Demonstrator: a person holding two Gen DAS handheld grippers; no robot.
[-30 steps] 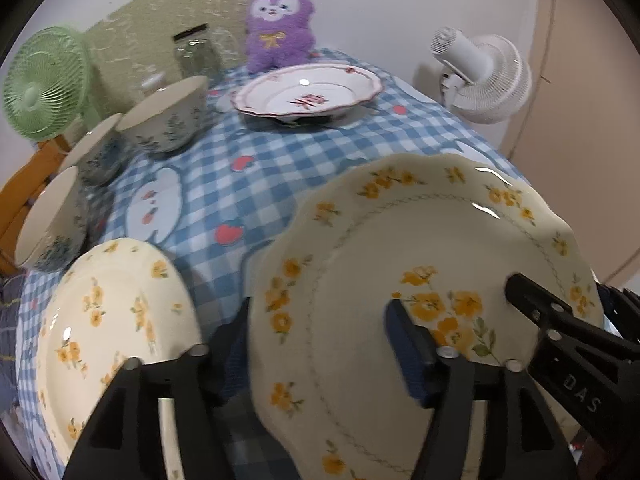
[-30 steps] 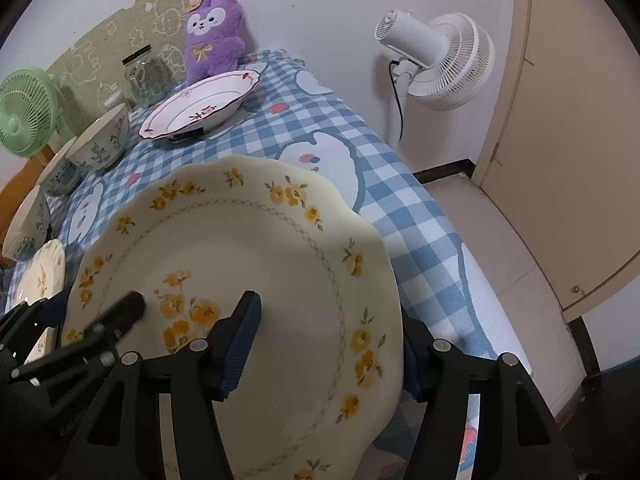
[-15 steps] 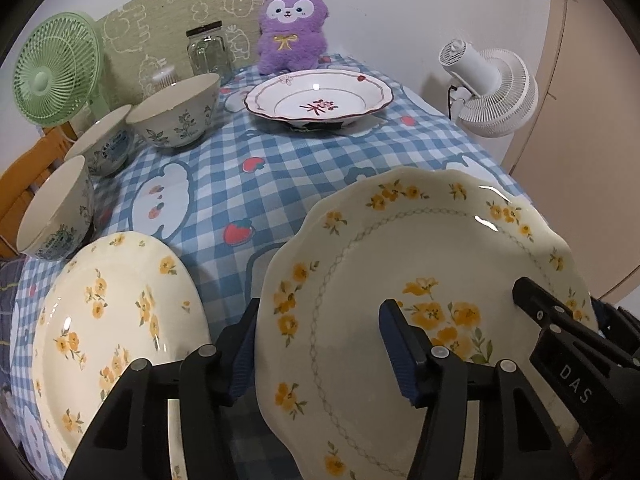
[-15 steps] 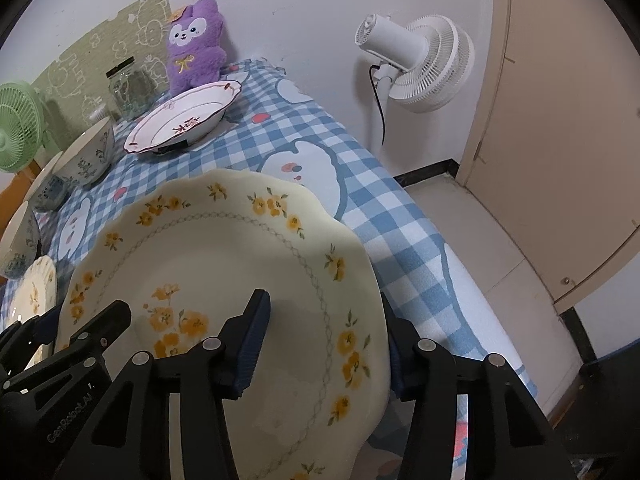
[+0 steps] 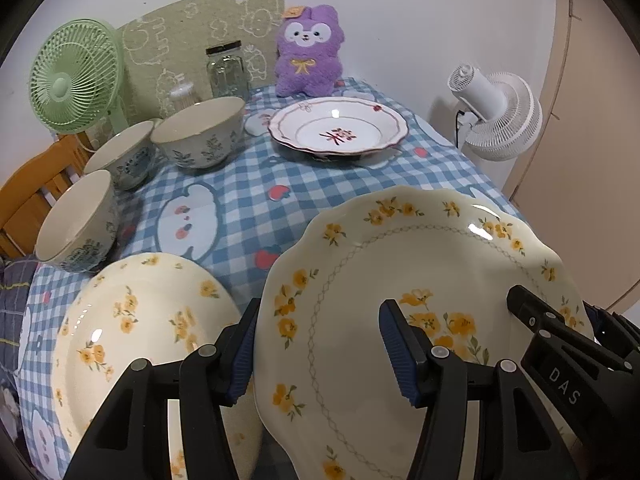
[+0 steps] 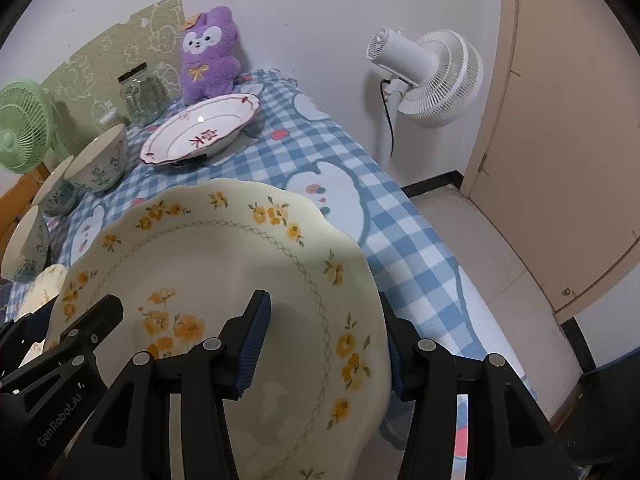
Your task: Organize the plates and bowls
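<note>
A cream plate with yellow flowers (image 5: 420,280) is held up above the table's near edge. My left gripper (image 5: 320,354) is shut on its left rim. My right gripper (image 6: 324,344) is shut on its right rim (image 6: 280,280); its fingers also show at the right of the left wrist view (image 5: 560,344). A second yellow-flowered plate (image 5: 136,328) lies on the blue checked tablecloth (image 5: 240,200) at the near left. Three patterned bowls (image 5: 200,132) stand along the left side. A white plate with red trim (image 5: 338,130) sits at the back.
A purple plush toy (image 5: 308,52), a glass jar (image 5: 227,68) and a green fan (image 5: 76,76) stand at the back. A white fan (image 6: 432,72) stands off the table's right side. A wooden chair (image 5: 32,188) is at the left. A door (image 6: 560,120) is at the right.
Both grippers have lifted the flowered plate and drawn it back towards me, so more of the table and wall shows. The other dishes have not moved.
</note>
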